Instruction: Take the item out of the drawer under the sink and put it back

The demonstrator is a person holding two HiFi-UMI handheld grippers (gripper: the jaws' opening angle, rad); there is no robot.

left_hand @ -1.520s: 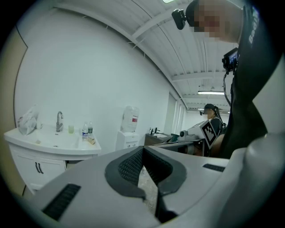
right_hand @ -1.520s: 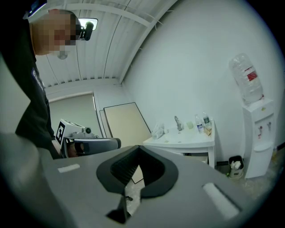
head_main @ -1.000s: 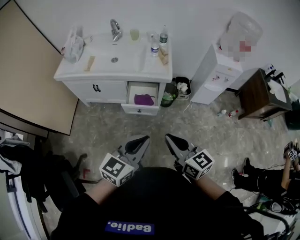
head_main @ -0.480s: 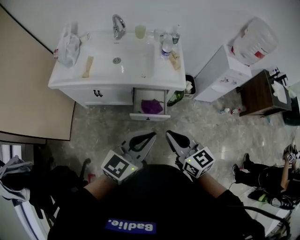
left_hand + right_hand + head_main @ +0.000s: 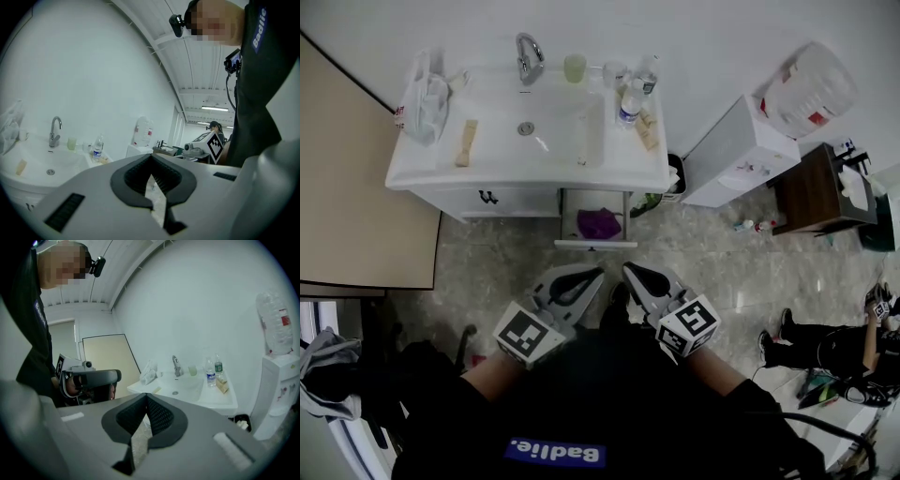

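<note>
only the head view shows the drawer: it stands pulled open under the right end of the sink, and the purple item lies inside it, well apart from both tongs. there the left tongs and right tongs are held side by side over the floor in front of the drawer, tips toward it.

the two gripper views look across the top of the sink, and their own bodies hide the drawer and the item. they do settle the jaws: the left tongs' tips meet with nothing between them, and the right tongs are closed and empty too.

the left gripper view takes in the tap, a cup and a bottle along the sink's back edge. the right gripper view alone shows a beige door beyond the sink's left edge.
</note>
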